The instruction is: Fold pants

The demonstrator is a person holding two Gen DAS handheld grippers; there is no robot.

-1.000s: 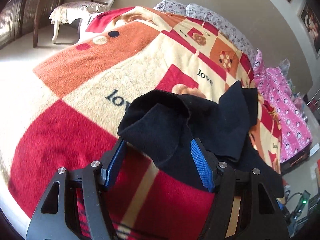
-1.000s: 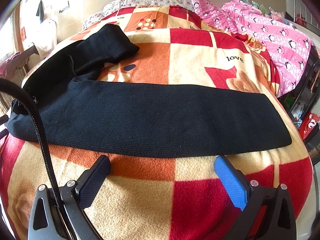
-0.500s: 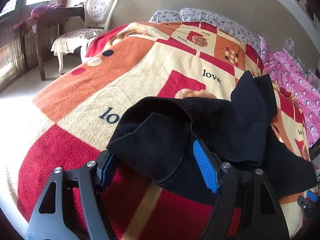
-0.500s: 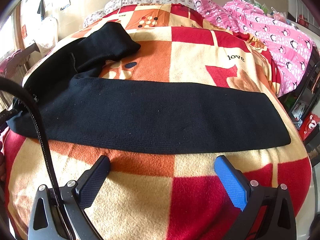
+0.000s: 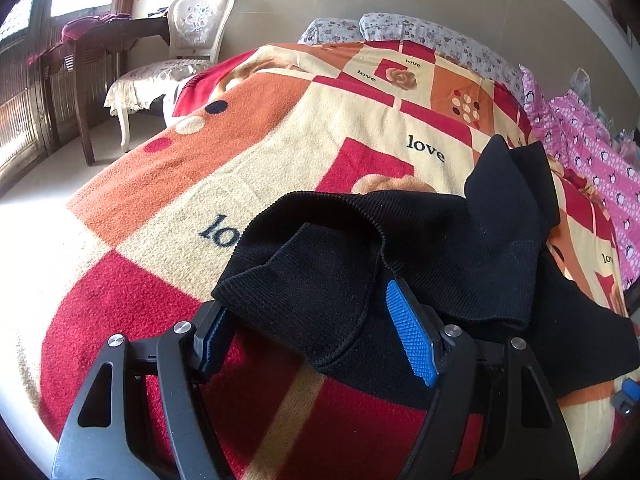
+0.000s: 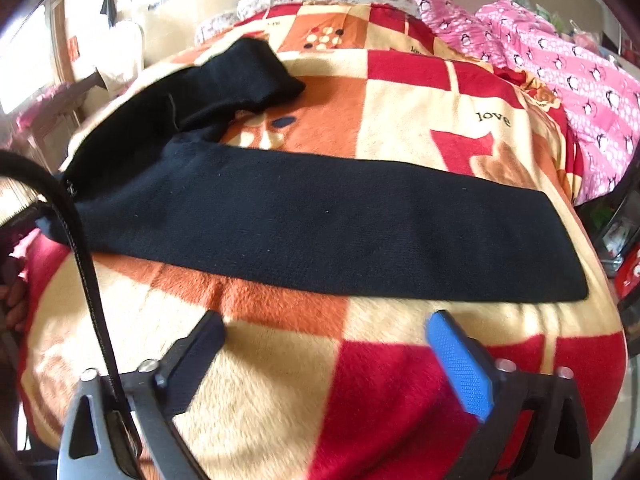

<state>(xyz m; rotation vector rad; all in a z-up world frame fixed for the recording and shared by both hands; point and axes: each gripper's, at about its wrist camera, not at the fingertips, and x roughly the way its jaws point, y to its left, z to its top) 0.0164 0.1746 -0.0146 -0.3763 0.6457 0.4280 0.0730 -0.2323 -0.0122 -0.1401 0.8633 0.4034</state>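
Note:
Black knit pants (image 5: 440,248) lie on a red, orange and cream "love" blanket (image 5: 280,140). In the left wrist view the waist end is bunched up, and one flap of it drapes between the fingers of my left gripper (image 5: 304,300) and over the left fingertip. That gripper is open wide and its pads do not press the cloth. In the right wrist view one leg of the pants (image 6: 320,220) lies flat and straight across the blanket (image 6: 420,128), while the other leg bends away at the upper left. My right gripper (image 6: 325,320) hovers just short of the flat leg's near edge, its jaws closing with nothing between them.
A pink penguin quilt (image 6: 560,60) is heaped along the bed's right side, and floral pillows (image 5: 420,36) lie at the head. A white chair (image 5: 192,40) and dark wooden table (image 5: 92,40) stand beyond the bed. A black cable (image 6: 86,272) crosses the right wrist view at the left.
The left gripper has rolled and slid in under the waist flap, which now covers its left fingertip. The right gripper's fingers have come slightly closer together.

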